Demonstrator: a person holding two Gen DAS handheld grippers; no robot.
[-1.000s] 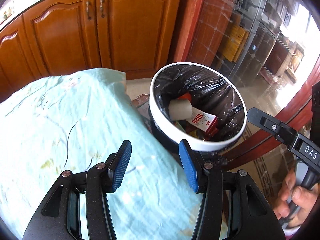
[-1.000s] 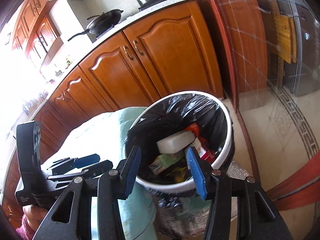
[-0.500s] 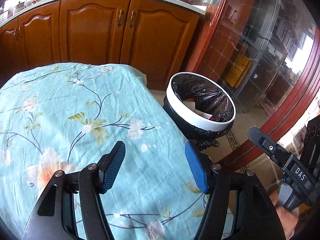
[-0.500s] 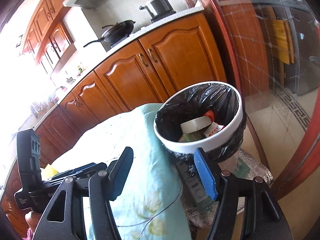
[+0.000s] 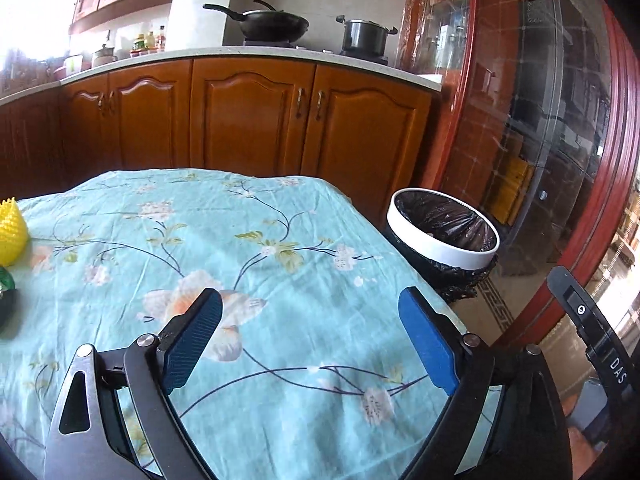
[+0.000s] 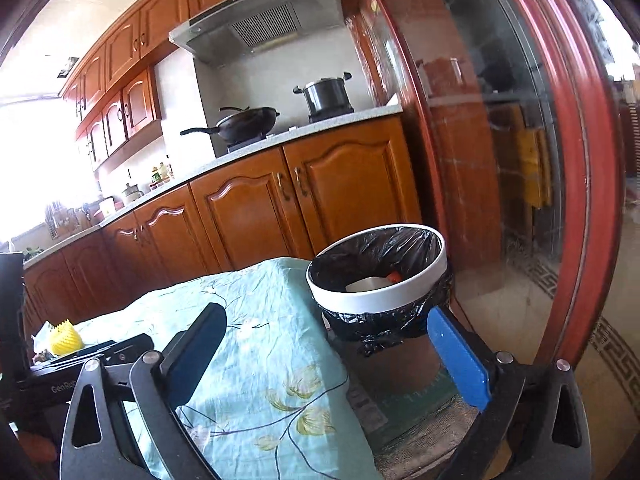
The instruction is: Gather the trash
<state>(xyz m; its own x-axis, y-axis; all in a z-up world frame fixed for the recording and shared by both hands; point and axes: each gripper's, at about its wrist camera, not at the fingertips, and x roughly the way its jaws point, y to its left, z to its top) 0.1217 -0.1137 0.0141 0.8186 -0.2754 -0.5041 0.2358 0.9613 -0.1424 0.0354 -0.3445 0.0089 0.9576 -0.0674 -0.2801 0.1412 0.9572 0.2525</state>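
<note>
Beside the table's right edge stands the trash bin (image 5: 442,242), white rim and black liner, and both grippers are now further from it than a second ago, when they hung right over its mouth. They have pulled back over the flowered tablecloth (image 5: 248,248), and the view has lifted to the cabinets and stove. The left gripper (image 5: 310,338) is empty and its jaws are opening, almost at full width. The right gripper (image 6: 328,354) is the same: jaws opening wide, nothing between them. Inside the bin, in the right view, a white container (image 6: 366,283) and something red lie at the bottom. I think one load is delivered and the hands are going back for more.

What remains is at the far left of the table: a yellow spiky piece (image 5: 12,232) and a dark green thing (image 5: 6,280) near it, partly cut by the frame. Between the grippers and these the cloth is bare, so the way across is free. The bin stands close to the table corner, with the glass door (image 5: 560,160) just behind it, so that side is narrow.
</note>
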